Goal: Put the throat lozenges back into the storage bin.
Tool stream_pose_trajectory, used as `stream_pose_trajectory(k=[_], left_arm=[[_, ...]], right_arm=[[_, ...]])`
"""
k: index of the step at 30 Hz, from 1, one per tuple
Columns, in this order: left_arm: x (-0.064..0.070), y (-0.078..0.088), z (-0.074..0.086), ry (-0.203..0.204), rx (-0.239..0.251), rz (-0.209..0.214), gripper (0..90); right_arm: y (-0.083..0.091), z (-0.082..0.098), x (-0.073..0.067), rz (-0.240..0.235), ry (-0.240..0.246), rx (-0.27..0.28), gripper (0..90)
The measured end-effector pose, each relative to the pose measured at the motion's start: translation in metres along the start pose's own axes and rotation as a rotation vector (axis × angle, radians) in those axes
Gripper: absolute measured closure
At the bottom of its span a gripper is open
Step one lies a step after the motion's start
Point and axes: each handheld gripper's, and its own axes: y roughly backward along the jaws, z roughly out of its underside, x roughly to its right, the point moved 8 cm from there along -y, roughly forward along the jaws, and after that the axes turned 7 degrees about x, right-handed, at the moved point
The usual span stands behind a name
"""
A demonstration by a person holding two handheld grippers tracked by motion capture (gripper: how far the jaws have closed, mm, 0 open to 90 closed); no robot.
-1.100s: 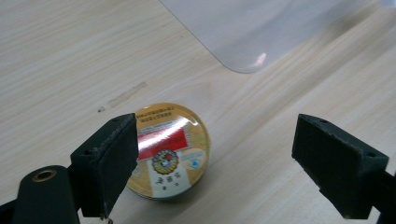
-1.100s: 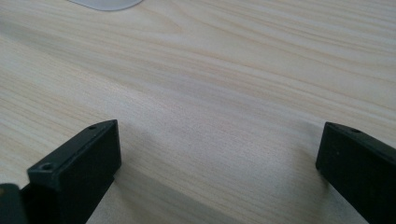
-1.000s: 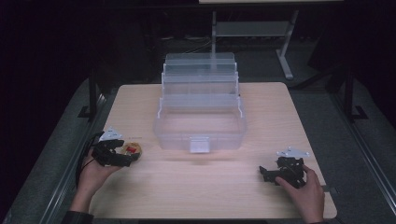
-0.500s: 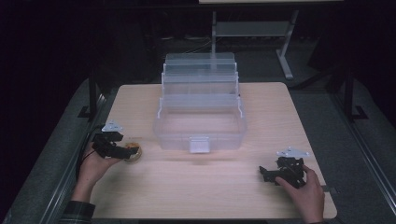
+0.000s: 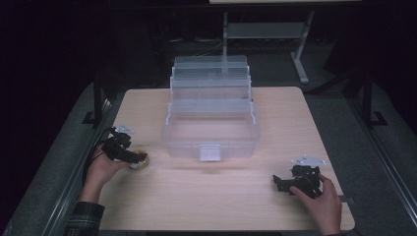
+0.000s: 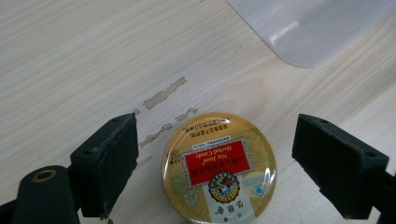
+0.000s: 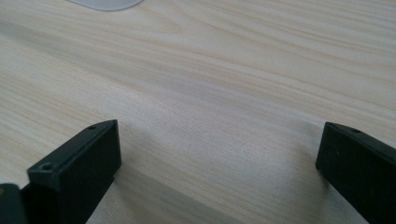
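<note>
1. While the left gripper [image 6: 215,158] hangs low over the table [image 5: 206,206], its jaws stand wide apart w/ a round candy tin [image 6: 219,172] between them, touching neither pad; gap shows on both sides in the left gripper view.
2. Tin: gold lid, red label, lying flat on the wood at bottom centre of the left gripper view. In the high view it sits at lower left of frame [image 5: 139,163], just beside the gripper's tip [image 5: 140,158].
3. Scuff marks [image 6: 163,93] on the wood, just above-left of the tin.
4. Clear plastic box [image 5: 211,123] w/ stepped tiers, lid open, mid-frame in the high view; its rounded corner shows at upper right of the left gripper view [image 6: 308,32]. Tin is left of box front, near but apart.
5. Right gripper [image 5: 277,183] at lower right of the high view, held by the right hand [image 5: 322,206]; jaws released, wide apart, nothing between but bare wood per the right gripper view [image 7: 219,154].
6. Left hand [image 5: 101,169] holds its gripper from lower left.
</note>
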Motion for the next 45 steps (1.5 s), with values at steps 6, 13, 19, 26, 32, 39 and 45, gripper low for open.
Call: stream_pose_trajectory(k=[6, 13, 19, 26, 32, 39, 45], left_arm=[[0.000, -0.008, 0.003, -0.004, -0.052, 0.002, 13.9], [0.001, -0.014, 0.007, -0.008, -0.076, 0.004, 13.9], [0.001, -0.018, 0.012, -0.010, -0.096, 0.007, 13.8], [0.002, -0.025, 0.016, -0.015, -0.124, 0.004, 13.8], [0.003, -0.030, 0.020, -0.022, -0.150, 0.002, 13.8], [0.003, -0.031, 0.022, -0.023, -0.163, -0.002, 13.9], [0.003, -0.032, 0.023, -0.025, -0.170, -0.002, 14.5]], right_arm=[[0.000, 0.000, 0.000, 0.000, 0.000, 0.000, 0.0], [0.000, 0.000, 0.000, 0.000, 0.000, 0.000, 0.0], [0.000, 0.000, 0.000, 0.000, 0.000, -0.001, 0.0], [0.000, 0.000, 0.000, 0.000, 0.000, -0.001, 0.0], [0.000, 0.000, 0.000, 0.000, -0.001, -0.001, 0.0], [0.000, 0.000, 0.000, 0.000, -0.001, -0.001, 0.0], [0.000, 0.000, 0.000, 0.000, 0.000, -0.001, 0.0]])
